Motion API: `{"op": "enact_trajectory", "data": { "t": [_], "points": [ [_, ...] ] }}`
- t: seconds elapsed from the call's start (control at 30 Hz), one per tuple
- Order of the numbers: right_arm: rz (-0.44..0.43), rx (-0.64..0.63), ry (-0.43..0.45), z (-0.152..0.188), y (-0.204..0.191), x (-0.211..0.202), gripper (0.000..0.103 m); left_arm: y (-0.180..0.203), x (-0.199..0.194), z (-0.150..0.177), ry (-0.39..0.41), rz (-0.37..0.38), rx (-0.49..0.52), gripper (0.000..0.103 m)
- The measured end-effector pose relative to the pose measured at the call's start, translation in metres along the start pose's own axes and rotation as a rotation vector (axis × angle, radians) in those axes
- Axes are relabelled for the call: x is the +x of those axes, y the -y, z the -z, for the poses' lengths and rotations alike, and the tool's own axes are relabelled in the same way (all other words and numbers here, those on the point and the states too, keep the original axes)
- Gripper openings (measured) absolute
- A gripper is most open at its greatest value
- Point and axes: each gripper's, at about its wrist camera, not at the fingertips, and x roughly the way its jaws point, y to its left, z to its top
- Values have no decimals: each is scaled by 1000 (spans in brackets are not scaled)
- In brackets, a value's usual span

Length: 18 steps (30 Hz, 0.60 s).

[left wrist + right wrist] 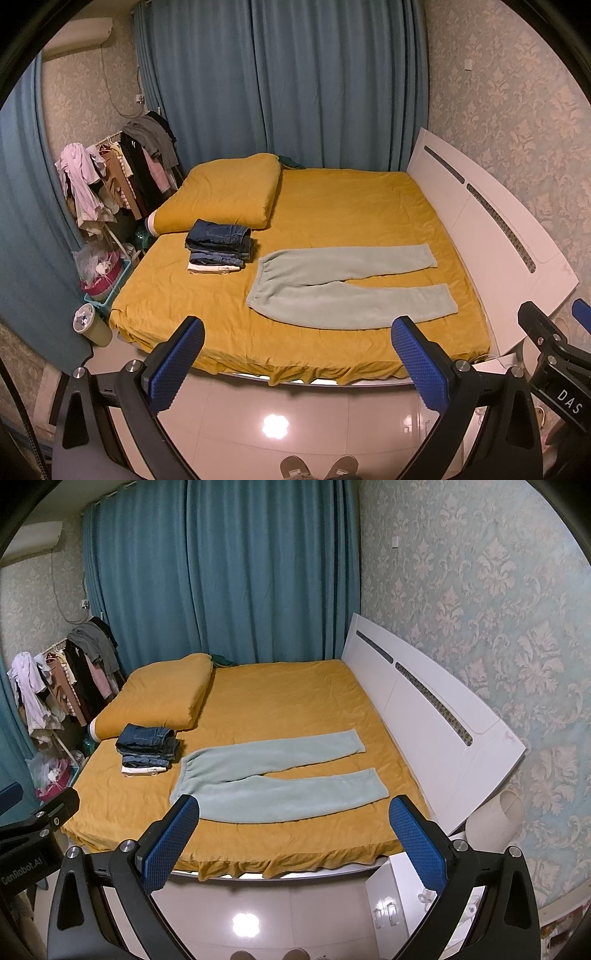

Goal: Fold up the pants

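The pale green pants (pixel 343 291) lay flat on the bed (pixel 332 206), near its front edge and toward the headboard (pixel 491 236) side. The waistband pointed to the left and the two legs were stretched apart toward the headboard. Just beside the waistband, closer to the left edge of the bed, stood a stack of folded jeans (pixel 219 247); something white lay under it, possibly another garment. A folded yellow quilt (pixel 229 192) rested at the far left corner.

The left tongs (pixel 295 334) were released, with the blue pads wide apart, and they hung in front of the bed, above the floor (pixel 277 413), touching nothing. The right tongs (pixel 293 812) were also spread wide and empty, before the front edge of the bed.
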Motion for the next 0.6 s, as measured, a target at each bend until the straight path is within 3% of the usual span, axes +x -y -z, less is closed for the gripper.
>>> {"op": "enact_trajectory", "data": {
  "t": [0.33, 0.47, 0.6],
  "points": [
    [-28, 54, -19, 1, 14, 36, 103, 5, 20, -4, -4, -15, -31, 103],
    [-39, 115, -29, -4, 31, 76, 103, 9, 53, -12, 6, -74, -58, 103],
    [-34, 159, -75, -14, 40, 139, 103, 15, 109, -25, -46, -118, -46, 103]
  ]
}}
